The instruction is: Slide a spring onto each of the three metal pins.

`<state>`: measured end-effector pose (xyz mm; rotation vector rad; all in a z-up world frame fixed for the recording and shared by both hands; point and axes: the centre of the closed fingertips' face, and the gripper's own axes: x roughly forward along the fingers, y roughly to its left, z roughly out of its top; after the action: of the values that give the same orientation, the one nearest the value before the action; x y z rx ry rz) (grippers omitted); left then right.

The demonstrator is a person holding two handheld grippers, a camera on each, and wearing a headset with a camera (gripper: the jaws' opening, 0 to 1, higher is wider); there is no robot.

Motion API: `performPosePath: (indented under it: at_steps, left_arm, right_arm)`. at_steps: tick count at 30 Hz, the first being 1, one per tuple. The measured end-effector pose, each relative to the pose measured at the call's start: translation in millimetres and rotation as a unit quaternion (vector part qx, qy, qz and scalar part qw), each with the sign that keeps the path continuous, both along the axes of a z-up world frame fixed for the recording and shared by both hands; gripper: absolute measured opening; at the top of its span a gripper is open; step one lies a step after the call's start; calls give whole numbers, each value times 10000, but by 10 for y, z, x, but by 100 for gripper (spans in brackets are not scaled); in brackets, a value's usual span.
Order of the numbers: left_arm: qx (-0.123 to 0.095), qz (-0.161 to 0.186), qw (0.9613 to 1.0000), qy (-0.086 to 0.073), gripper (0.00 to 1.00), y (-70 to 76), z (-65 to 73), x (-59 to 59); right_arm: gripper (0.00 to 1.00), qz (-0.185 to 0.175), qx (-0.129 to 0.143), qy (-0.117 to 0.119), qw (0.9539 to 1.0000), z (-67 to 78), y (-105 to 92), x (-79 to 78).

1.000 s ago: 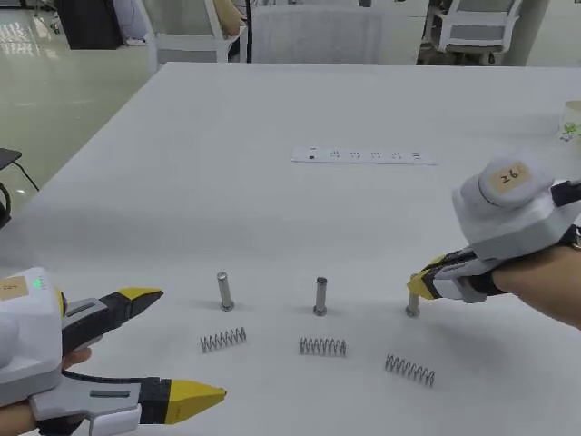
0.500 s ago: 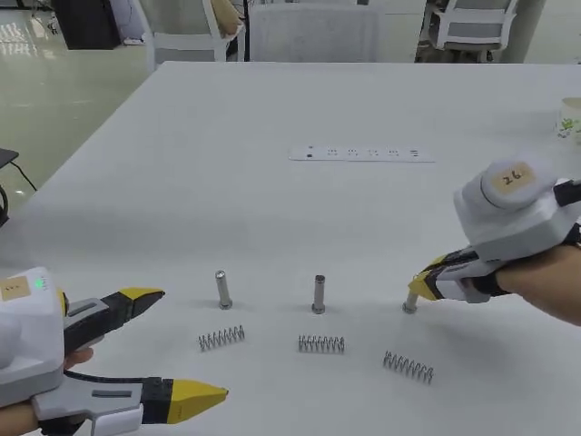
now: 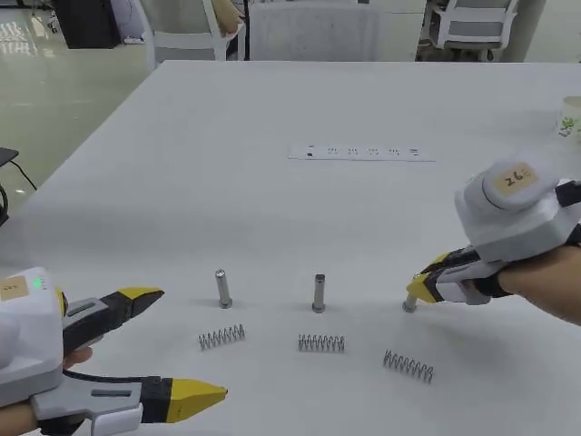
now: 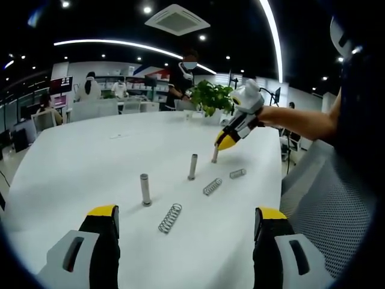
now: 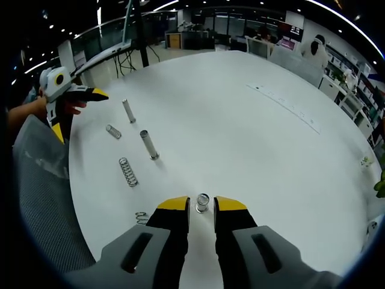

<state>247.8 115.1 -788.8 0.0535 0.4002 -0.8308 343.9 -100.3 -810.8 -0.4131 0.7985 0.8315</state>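
R gripper, lower centre, sat barely open astride end pin, not clamping. L gripper gaped wide, empty. Lower-right spring prob light, squashy: pinch mid-coil, gently.

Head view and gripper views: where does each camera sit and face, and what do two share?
Head view: on the person's headset, facing forward and down at the table; left hand-held gripper, right hand-held gripper and a forearm show.
Left gripper view: on the left one, facing along the pins toward the right one; own jaws wide apart.
Right gripper view: on the right one, facing down at the end pin between its jaws.
Shared: both gripper views show all three pins and the other hand-held gripper.
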Motion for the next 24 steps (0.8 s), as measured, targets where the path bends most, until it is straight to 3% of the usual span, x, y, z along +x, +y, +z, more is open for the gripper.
performPosePath:
  at_steps: [9, 24]
  left_arm:
    - [2, -6, 10000, -6, 90, 6, 9, 8]
    - [17, -20, 10000, -39, 90, 7, 58, 3]
  right_arm:
    - [20, -11, 4, -116, 9999, 36, -61, -13]
    - [22, 131, 90, -2, 9999, 57, -126, -206]
